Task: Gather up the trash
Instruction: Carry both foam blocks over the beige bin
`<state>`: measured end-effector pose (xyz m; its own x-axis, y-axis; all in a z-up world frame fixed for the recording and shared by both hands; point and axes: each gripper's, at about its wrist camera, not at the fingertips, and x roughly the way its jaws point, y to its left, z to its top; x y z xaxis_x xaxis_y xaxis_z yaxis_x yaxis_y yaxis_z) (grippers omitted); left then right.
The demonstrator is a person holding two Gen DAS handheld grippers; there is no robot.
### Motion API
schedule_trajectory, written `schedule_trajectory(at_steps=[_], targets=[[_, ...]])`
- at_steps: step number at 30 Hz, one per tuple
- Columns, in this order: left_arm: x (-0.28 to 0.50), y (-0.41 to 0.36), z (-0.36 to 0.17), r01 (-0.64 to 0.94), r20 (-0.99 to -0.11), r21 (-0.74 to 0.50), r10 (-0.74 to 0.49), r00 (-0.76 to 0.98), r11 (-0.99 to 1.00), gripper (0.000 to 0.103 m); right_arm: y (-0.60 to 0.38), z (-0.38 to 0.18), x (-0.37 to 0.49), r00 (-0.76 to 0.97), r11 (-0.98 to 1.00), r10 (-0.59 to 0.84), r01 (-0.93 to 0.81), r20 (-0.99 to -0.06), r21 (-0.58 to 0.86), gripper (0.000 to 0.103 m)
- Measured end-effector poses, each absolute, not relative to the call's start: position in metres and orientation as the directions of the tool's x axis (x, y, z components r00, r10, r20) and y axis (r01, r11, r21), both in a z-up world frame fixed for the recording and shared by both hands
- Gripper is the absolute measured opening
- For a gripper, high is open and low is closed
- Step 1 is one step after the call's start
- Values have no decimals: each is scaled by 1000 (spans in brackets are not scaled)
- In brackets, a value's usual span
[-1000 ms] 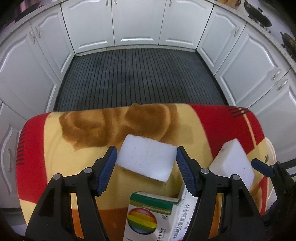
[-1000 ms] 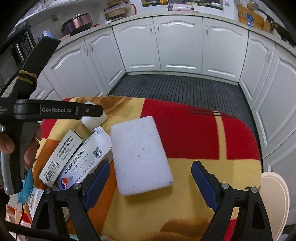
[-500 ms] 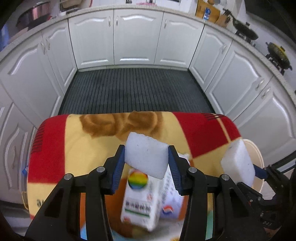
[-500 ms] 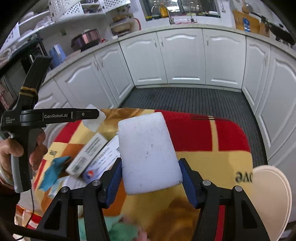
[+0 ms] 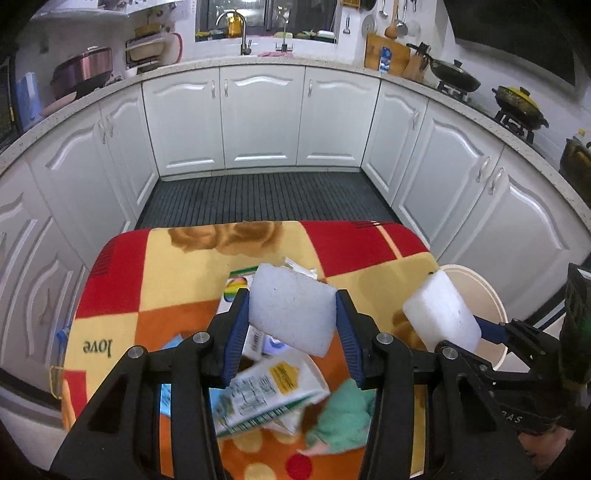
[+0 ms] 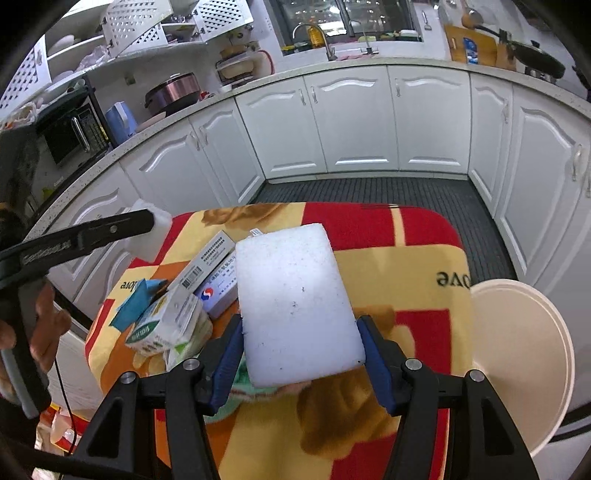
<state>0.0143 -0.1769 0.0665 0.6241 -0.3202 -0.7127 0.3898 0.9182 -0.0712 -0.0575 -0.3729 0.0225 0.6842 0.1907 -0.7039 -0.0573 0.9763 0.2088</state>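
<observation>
My left gripper (image 5: 291,328) is shut on a white sponge (image 5: 291,308) and holds it well above the red, yellow and orange blanket (image 5: 155,280). My right gripper (image 6: 301,354) is shut on a second, larger white sponge (image 6: 295,306), also lifted. That second sponge shows in the left wrist view (image 5: 441,315), near the cream bin (image 5: 484,295). The bin (image 6: 517,347) stands low at the blanket's right edge. Cartons (image 6: 207,266), a green-printed packet (image 6: 162,325), blue paper (image 6: 136,295) and a green cloth (image 5: 343,417) lie on the blanket.
White kitchen cabinets (image 5: 258,118) ring a dark ribbed floor mat (image 5: 266,195) beyond the blanket. The counter holds a sink tap (image 5: 240,33), pots (image 5: 83,70) and pans (image 5: 458,77). A microwave (image 6: 70,133) sits at the left.
Both grippers closed on their sponges and lifted them off the blanket. Both cameras have risen and pulled back, so more of the kitchen shows.
</observation>
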Motion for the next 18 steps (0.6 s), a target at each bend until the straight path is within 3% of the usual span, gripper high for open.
schedule_trajectory(at_steps=[18], targets=[[-40, -208, 43, 424, -693, -66, -348, 632, 903, 44, -389, 35, -107, 731, 987, 91, 27, -676, 161, 59]])
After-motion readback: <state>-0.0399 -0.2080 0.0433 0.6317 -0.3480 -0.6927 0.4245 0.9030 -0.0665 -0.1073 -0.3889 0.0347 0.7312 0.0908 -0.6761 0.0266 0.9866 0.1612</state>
